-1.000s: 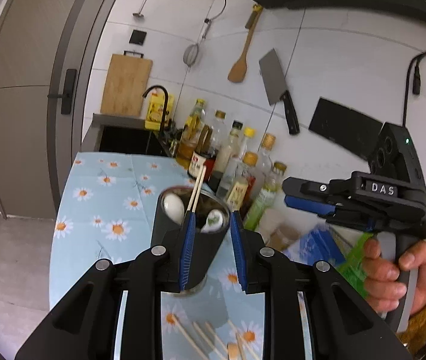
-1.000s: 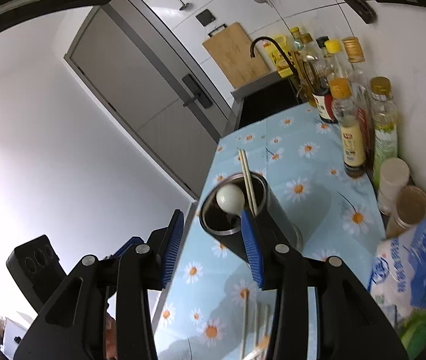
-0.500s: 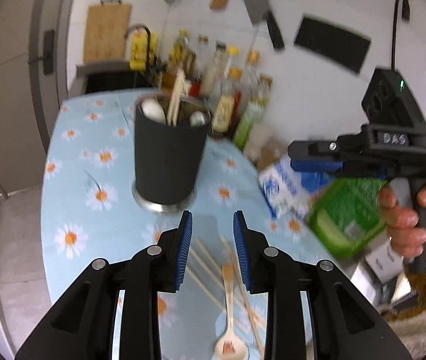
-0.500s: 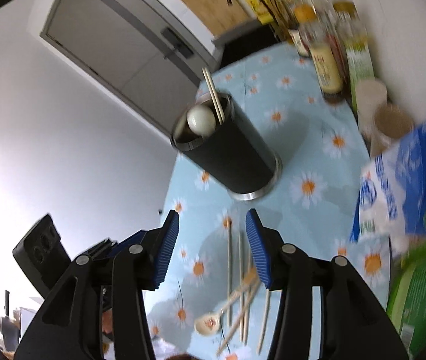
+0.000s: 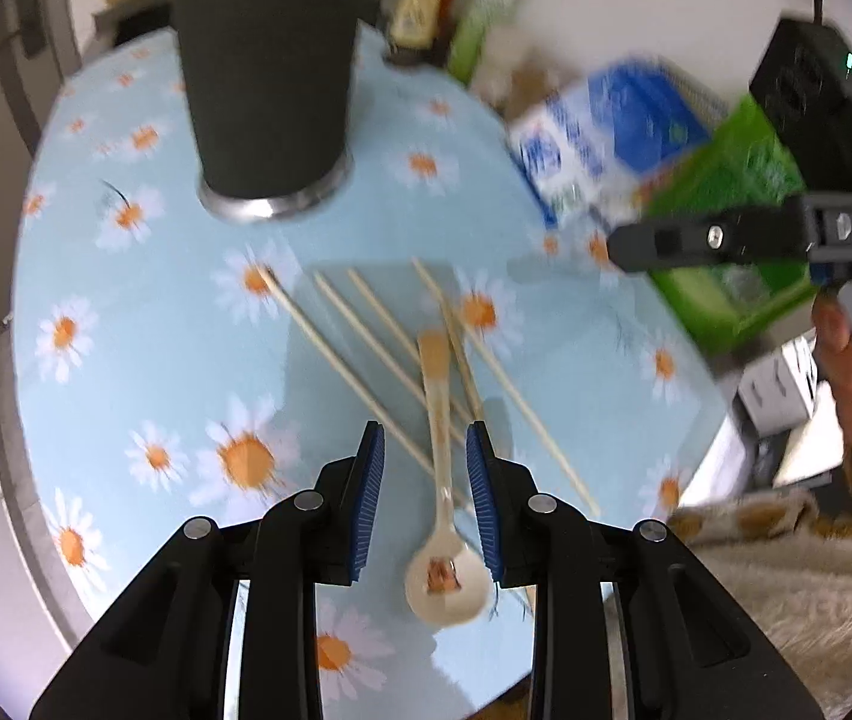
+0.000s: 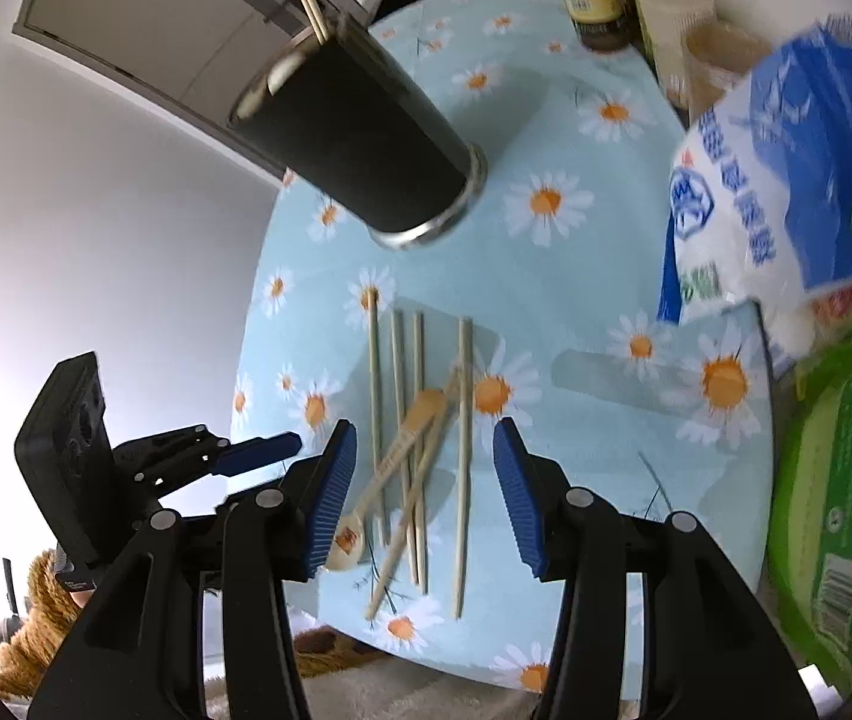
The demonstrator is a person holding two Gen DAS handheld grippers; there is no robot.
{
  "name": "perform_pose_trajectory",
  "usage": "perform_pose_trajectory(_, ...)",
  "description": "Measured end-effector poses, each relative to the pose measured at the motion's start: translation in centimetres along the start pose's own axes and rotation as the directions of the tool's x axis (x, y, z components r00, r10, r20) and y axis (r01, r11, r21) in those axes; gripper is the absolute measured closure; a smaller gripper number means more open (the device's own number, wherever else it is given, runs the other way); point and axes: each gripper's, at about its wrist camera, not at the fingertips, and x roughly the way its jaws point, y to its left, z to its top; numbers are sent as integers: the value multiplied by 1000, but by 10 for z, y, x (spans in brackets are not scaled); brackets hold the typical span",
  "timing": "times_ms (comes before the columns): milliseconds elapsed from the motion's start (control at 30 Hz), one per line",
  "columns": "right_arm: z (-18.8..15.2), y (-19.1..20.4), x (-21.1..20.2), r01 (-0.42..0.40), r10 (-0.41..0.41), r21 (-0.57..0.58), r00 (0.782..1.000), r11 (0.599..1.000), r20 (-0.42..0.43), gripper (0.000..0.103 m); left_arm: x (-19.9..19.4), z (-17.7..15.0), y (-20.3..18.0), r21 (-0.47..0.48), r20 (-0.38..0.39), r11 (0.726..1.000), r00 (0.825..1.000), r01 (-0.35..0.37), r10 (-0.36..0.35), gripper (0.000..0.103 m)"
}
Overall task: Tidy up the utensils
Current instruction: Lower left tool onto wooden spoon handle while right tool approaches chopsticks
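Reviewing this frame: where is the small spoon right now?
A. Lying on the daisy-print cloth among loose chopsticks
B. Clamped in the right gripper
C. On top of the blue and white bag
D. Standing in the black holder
A: the spoon lies flat on the daisy-print cloth across the loose chopsticks, in front of the black holder, with no gripper pads touching it.

Daisy-print table (image 5: 144, 324): holder (image 5: 267, 90), chopsticks (image 5: 366, 330), spoon (image 5: 441, 480).

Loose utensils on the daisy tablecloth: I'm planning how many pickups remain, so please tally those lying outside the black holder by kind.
Chopsticks: 5
Spoon: 1
Total: 6
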Motion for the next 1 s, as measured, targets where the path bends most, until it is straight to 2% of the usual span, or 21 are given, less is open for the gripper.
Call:
perform_pose_trajectory(133,-7,-4,11,-12,12,0,999,1000,-47,55,18,-4,-4,19,-96,1000,995,-20,21,76)
perform_pose_trajectory(267,-12,-6,19,-25,25,1,997,1000,-77,55,29,-3,-3,11,-151,999,988,-38,39,76)
perform_pose_trajectory(433,-18,-8,27,-31,31,3,993,1000,-113,55,40,-2,2,-18,-195,999,980,-44,40,76)
perform_pose_trajectory(867,-21,-11,35,-45,46,10,986,999,-159,55,61,5,-7,17,-293,995,951,-96,97,77)
perform_pose_trajectory(933,-21,-9,37,-52,53,12,985,999,-164,55,68,10,-14,31,-300,994,948,-104,108,90)
perform_pose_trajectory(1000,-21,-9,38,-54,55,14,984,998,-169,55,70,13,-17,37,-304,992,945,-117,123,95)
